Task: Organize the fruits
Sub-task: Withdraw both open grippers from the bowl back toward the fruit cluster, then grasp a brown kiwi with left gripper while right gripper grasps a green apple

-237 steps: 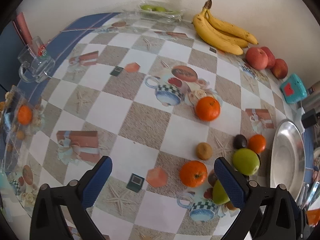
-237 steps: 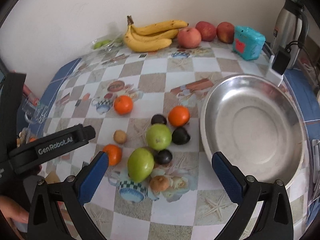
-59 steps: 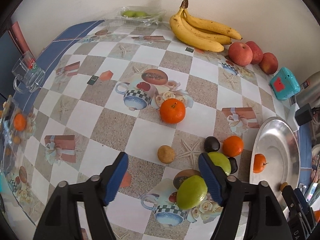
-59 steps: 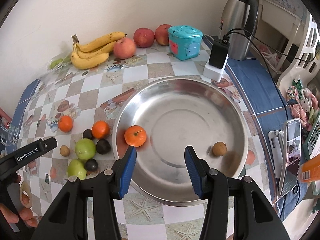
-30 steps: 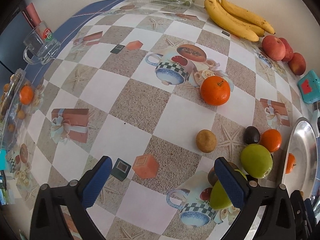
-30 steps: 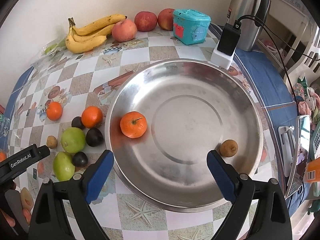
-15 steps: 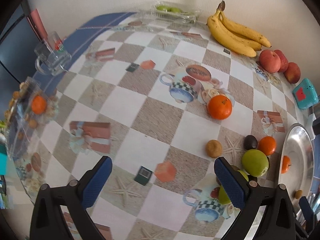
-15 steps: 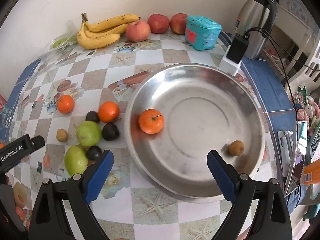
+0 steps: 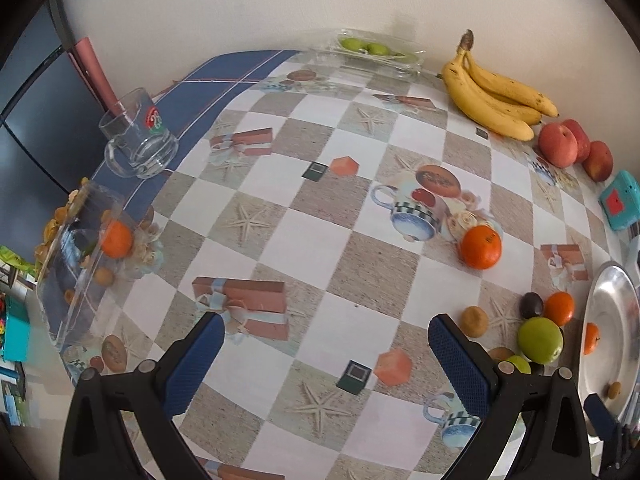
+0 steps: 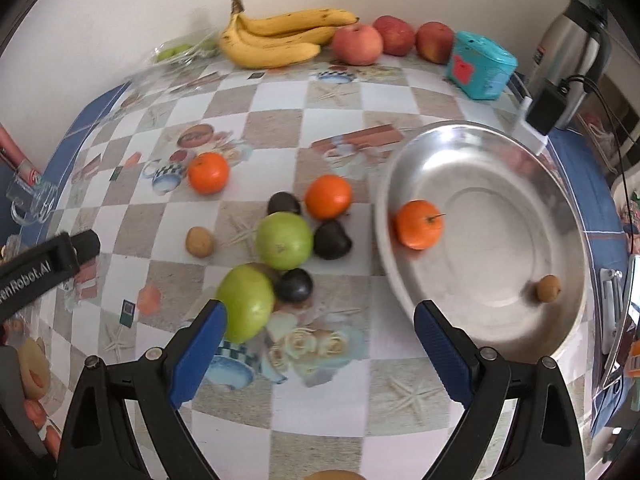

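Observation:
A steel bowl [image 10: 500,184] at the right holds an orange [image 10: 419,224] and a small brown fruit [image 10: 548,288]. Left of it on the table lie two green apples [image 10: 284,240] [image 10: 246,304], two oranges [image 10: 329,196] [image 10: 208,173], three dark fruits [image 10: 332,240] and a brown fruit [image 10: 199,242]. My right gripper [image 10: 320,344] is open and empty above the table, in front of the cluster. My left gripper [image 9: 324,356] is open and empty, left of the cluster; the apple [image 9: 540,340] and the bowl [image 9: 608,320] show at its right.
Bananas [image 10: 280,40], three red apples [image 10: 356,44], a teal box [image 10: 480,64] and a steel kettle [image 10: 568,40] with a charger line the back wall. A glass mug [image 9: 138,140] and a clear tray [image 9: 80,260] stand at the left edge.
My right gripper has swung left from over the bowl toward the fruit cluster. My left gripper has drawn back and to the left, so the cluster sits further right.

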Motion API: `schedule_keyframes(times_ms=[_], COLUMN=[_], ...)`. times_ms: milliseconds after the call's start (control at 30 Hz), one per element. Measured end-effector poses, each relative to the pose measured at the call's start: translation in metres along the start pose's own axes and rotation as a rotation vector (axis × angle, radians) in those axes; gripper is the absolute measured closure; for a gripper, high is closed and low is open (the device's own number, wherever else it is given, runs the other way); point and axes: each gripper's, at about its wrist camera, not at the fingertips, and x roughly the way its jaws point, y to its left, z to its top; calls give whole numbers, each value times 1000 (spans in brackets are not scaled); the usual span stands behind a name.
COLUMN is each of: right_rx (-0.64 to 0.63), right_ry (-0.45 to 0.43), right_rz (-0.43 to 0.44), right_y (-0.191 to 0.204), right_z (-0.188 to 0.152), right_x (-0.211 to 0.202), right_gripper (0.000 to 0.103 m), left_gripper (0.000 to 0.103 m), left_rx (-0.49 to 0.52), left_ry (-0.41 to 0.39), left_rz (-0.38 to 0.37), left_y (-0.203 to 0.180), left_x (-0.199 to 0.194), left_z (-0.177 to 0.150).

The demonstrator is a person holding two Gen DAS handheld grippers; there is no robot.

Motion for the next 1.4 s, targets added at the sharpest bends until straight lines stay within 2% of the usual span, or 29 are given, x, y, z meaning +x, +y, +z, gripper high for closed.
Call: schedule_keyframes(times_ms=[400,533,633,767,1000,1100,1267,1367,1400], right_rx=[2,11,18,20,-4,0,62,84,92], right_ry=[14,6,-10,-16,-22,-8,-11,-29,-32], right_rz=[39,94,79,66,119,137,183,185,187], right_y=[13,11,4,-2,8,10,1,-5,-7], right_z=[-2,0,2,2,-1,-2,1,3,4], right_x=[8,6,4,4,6,11,12,9,9], right_gripper=[8,8,8,8,9,9,17,29,31], left_gripper=[0,0,0,0,0,0,0,2,6], left_rx=[3,15,13,21,30,23,19,40,51], left_ry=[46,69,70,92,137,143,120,110,109], left_rz=[-46,-78,-96,-99,-91,-115,-188,-236,-252], left_y=[-4,-11,-14,-20,-25,-27,-35,-45,-50], left_x=[12,15,15,21,36,40,41,42,43], left_z=[-1,-3,-1,-3,-7,-5,1,3,2])
